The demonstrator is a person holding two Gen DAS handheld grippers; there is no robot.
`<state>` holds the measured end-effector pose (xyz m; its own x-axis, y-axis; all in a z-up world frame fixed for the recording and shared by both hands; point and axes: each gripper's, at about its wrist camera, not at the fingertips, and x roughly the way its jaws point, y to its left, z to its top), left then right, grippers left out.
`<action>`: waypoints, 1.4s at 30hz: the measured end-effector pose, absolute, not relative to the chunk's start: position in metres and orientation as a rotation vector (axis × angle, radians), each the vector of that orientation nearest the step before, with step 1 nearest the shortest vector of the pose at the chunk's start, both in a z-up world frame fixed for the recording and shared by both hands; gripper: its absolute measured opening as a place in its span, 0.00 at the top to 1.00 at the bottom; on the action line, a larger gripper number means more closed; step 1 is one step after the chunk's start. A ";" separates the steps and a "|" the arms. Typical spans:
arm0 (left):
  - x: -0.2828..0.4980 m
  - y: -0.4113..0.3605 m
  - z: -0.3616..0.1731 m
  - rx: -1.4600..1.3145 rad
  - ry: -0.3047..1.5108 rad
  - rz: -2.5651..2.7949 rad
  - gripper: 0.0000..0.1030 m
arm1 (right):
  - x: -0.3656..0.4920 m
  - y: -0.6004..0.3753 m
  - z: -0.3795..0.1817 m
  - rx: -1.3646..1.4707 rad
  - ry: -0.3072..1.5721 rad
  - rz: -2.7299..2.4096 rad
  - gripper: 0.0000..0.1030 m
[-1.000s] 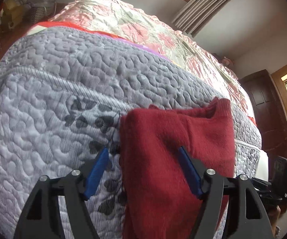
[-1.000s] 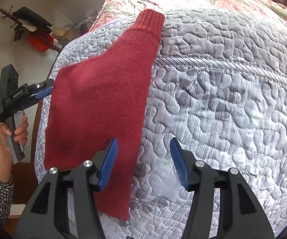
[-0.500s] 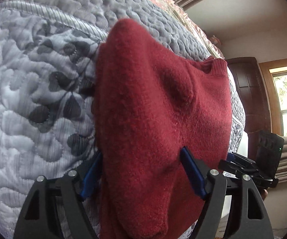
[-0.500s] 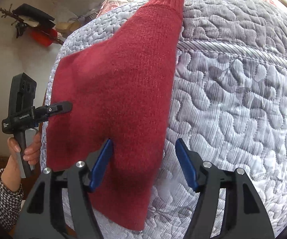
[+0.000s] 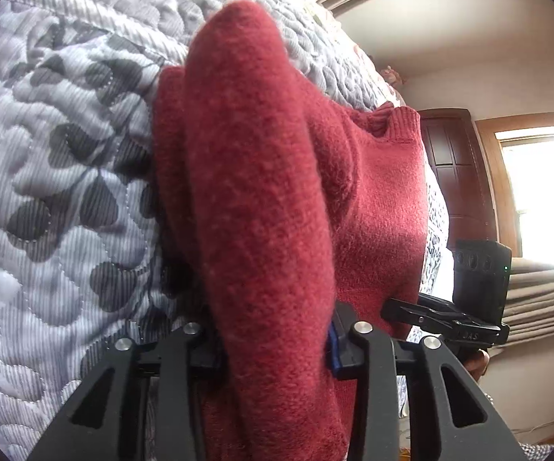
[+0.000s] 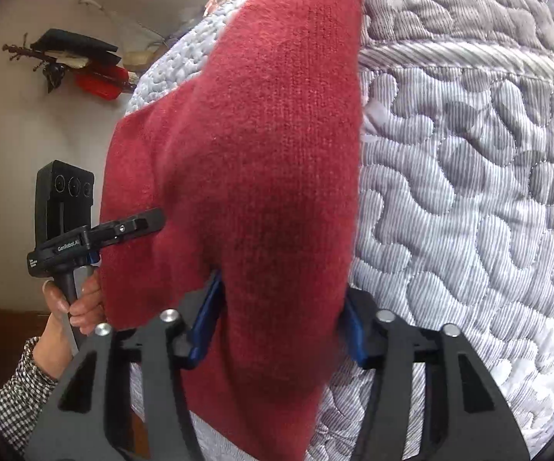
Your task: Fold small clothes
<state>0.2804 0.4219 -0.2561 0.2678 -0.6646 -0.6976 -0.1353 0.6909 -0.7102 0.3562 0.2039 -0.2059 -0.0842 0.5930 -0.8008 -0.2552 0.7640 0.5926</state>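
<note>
Grasping step: left gripper [image 5: 273,340] and right gripper [image 6: 277,326] each pinch the red sweater's [image 6: 277,134] near edge; next, probably lift both corners together and fold.

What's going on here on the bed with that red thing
A person is folding a small red knit garment on a grey quilted bedspread, using a handheld gripper in each hand. The left gripper and the right gripper have each closed on a bunched ridge of the garment near its edge closest to the person. The rest lies on the quilt, ribbed cuff at the far end. No fold is finished yet.
</note>
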 end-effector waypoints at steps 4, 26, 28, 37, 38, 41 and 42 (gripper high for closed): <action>0.273 0.422 -0.250 -0.799 1.242 -0.422 0.67 | 0.350 0.192 -0.192 0.355 1.470 0.751 0.65; 0.202 0.171 -0.184 -0.673 1.270 -0.653 0.67 | 0.224 -0.046 -0.108 0.328 1.432 0.559 0.65; 0.198 0.145 -0.204 -0.644 1.297 -0.609 0.67 | 0.224 -0.065 -0.130 0.331 1.465 0.534 0.65; 0.175 0.132 -0.233 -0.574 1.286 -0.464 0.56 | 0.217 -0.095 -0.184 0.400 1.483 0.576 0.56; 0.176 0.131 -0.228 -0.554 1.286 -0.447 0.52 | 0.214 -0.107 -0.184 0.385 1.480 0.577 0.52; 0.171 0.133 -0.211 -0.499 1.276 -0.388 0.46 | 0.203 -0.099 -0.171 0.336 1.458 0.573 0.40; 0.162 0.135 -0.205 -0.477 1.270 -0.373 0.43 | 0.200 -0.102 -0.170 0.327 1.456 0.574 0.39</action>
